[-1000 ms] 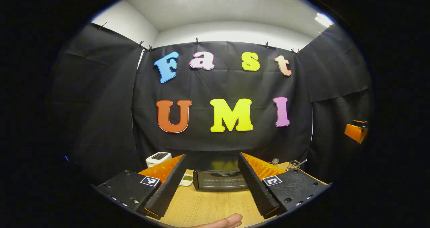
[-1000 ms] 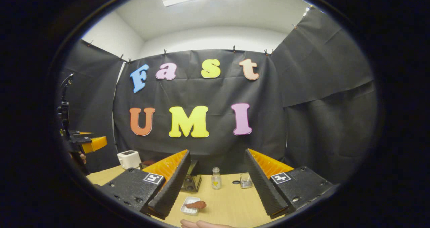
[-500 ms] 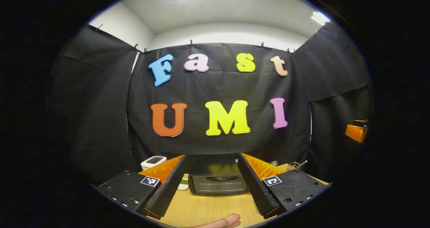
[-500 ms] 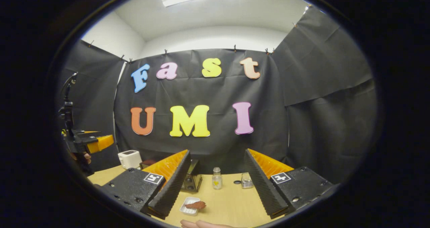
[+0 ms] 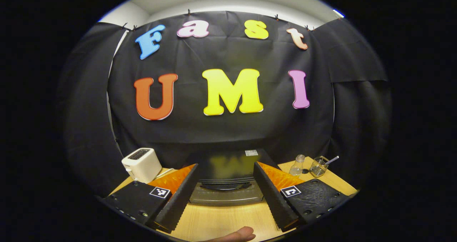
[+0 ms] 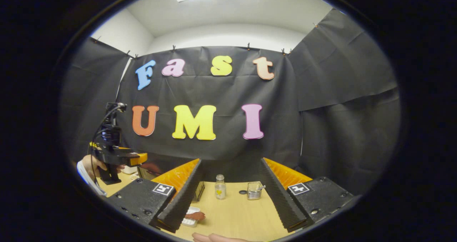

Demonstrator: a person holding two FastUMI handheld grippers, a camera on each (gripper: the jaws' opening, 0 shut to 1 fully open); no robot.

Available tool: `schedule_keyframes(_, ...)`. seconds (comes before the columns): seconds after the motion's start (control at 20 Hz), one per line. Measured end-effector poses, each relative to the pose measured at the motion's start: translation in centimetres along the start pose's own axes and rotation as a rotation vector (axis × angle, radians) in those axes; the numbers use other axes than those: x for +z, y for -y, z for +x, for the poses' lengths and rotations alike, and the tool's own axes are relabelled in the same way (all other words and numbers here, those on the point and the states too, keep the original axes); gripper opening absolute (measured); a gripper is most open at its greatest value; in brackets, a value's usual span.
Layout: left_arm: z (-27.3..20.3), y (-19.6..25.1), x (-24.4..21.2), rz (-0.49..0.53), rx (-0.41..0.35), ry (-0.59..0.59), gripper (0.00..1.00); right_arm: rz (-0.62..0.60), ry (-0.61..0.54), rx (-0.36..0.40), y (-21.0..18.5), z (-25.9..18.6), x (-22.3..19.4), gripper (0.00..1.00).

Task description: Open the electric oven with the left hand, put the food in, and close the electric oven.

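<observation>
Nothing is done yet: the oven (image 5: 226, 185), at twelve o'clock before the spread left gripper (image 5: 224, 193), looks closed. The food (image 6: 194, 215) waits at seven o'clock beneath the spread right gripper (image 6: 228, 195).

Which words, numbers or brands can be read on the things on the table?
Oven: pale sticker on its top, too small to read.
Toaster: no writing visible.
Bottle: yellow mark, too blurred to read.
Nothing here can be quoted.

Glossy dark oven (image 5: 228, 177), perhaps metal, on smooth wood-grain table (image 5: 221, 220); white plastic toaster (image 5: 141, 164).
</observation>
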State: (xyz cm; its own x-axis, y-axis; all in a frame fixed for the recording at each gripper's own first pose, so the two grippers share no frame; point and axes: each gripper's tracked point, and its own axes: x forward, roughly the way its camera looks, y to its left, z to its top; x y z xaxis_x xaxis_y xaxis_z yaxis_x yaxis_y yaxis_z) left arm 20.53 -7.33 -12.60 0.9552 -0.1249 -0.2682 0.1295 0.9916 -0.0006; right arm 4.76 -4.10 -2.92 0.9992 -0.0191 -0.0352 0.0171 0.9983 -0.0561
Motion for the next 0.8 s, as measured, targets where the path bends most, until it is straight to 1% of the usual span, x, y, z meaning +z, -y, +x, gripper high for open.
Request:
schedule_keyframes(0.1, 3.1, 0.2, -2.9, -0.012, -0.012, -0.091, 0.96, -0.008, -0.008, -0.013, 0.9, 0.3, -0.3, 1.0)
schedule_keyframes(0.2, 5.5, -0.2, -5.0, -0.014, 0.007, -0.161, 0.97, -0.019, -0.017, -0.028, 1.8, 0.5, -0.7, 1.0)
schedule_keyframes(0.3, 7.2, -0.2, -6.8, -0.026, 0.003, -0.223, 0.96, -0.03, -0.027, -0.044, 2.7, 0.9, -1.2, 1.0)
schedule_keyframes(0.4, 8.5, 0.1, -7.4, -0.031, -0.007, -0.239, 0.97, -0.025, -0.039, -0.051, 3.1, 1.1, -1.7, 1.0)
schedule_keyframes(0.45, 8.8, 0.1, -7.6, -0.028, -0.006, -0.247, 0.96, -0.02, -0.046, -0.049, 3.1, 1.3, -1.9, 0.97)
schedule_keyframes(0.5, 9.2, 0.0, -8.1, -0.027, 0.0, -0.266, 0.96, -0.02, -0.053, -0.047, 3.1, 1.5, -2.2, 0.97)
schedule_keyframes(0.55, 9.6, -0.1, -8.6, -0.035, 0.001, -0.286, 0.96, -0.022, -0.058, -0.045, 3.1, 1.7, -2.4, 1.0)
schedule_keyframes(0.6, 9.4, -0.1, -8.7, -0.05, 0.016, -0.309, 0.96, -0.024, -0.061, -0.045, 3.1, 1.7, -2.5, 1.0)
schedule_keyframes(0.65, 10.2, -0.1, -8.7, -0.055, 0.012, -0.3, 1.0, -0.026, -0.066, -0.045, 3.1, 1.8, -2.6, 1.0)
schedule_keyframes(0.7, 9.7, 0.0, -9.0, -0.056, 0.004, -0.329, 0.96, -0.027, -0.073, -0.043, 3.1, 1.9, -2.8, 1.0)
schedule_keyframes(0.8, 9.4, -0.2, -9.0, -0.053, -0.003, -0.328, 0.97, -0.024, -0.081, -0.041, 3.2, 1.9, -3.0, 1.0)
